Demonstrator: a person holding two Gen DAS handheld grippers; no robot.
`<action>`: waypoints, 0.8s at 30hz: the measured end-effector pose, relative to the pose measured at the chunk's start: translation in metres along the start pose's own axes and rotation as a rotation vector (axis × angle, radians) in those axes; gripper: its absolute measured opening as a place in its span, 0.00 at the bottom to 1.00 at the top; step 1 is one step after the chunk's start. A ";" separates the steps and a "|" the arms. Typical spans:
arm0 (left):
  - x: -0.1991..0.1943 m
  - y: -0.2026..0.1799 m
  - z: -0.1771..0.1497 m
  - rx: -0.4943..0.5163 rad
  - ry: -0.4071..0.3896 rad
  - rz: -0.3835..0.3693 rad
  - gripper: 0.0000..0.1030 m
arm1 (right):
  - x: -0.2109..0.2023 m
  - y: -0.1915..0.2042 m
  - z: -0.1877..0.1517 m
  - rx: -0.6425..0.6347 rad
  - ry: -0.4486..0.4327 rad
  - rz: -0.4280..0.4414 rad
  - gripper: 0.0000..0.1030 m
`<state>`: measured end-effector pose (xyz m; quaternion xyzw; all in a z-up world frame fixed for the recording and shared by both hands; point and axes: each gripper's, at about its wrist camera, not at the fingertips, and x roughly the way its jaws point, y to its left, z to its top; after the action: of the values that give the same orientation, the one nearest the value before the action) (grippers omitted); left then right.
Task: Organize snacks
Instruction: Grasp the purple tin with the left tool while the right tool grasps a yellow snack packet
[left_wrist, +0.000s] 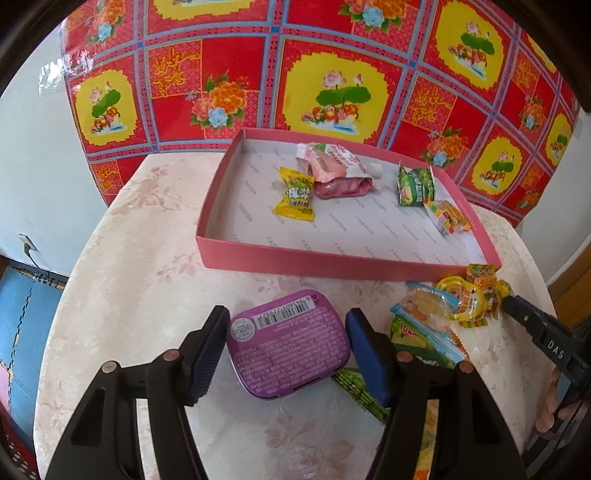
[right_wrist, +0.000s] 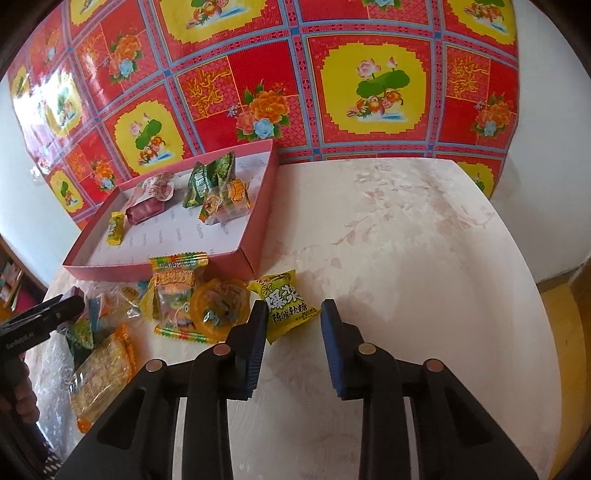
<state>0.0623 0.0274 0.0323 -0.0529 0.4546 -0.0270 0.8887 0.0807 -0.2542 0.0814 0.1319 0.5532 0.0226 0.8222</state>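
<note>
A purple tin (left_wrist: 288, 347) lies label-side up on the table, and my left gripper (left_wrist: 288, 315) is shut on it, a pad against each side. My right gripper (right_wrist: 294, 308) is shut on the near end of a yellow candy packet (right_wrist: 286, 306) resting on the table. The pink box (left_wrist: 332, 264) stands behind and holds a yellow candy (left_wrist: 295, 194), pink packets (left_wrist: 332, 170), a green packet (left_wrist: 413, 184) and an orange one (left_wrist: 448, 218). Loose snacks (right_wrist: 184, 302) are piled in front of the box, between the two grippers.
The round table (right_wrist: 406, 258) wears a pale flowered cover and stands against a wall hung with red and yellow patterned cloth (left_wrist: 332, 92). An orange cracker packet (right_wrist: 103, 373) lies near the front left of the pile. A hand (left_wrist: 550, 406) holds the right tool.
</note>
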 end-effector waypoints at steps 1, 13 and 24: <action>-0.003 0.001 0.001 -0.002 -0.005 -0.002 0.66 | -0.001 0.000 -0.001 0.001 -0.001 -0.001 0.29; -0.023 0.003 0.007 -0.007 -0.044 -0.022 0.66 | -0.020 0.010 -0.001 -0.007 -0.029 0.005 0.29; -0.031 0.004 0.010 -0.006 -0.068 -0.034 0.66 | -0.032 0.024 0.003 -0.042 -0.054 0.013 0.29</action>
<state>0.0518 0.0345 0.0624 -0.0642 0.4234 -0.0389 0.9028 0.0733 -0.2380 0.1174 0.1185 0.5293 0.0358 0.8394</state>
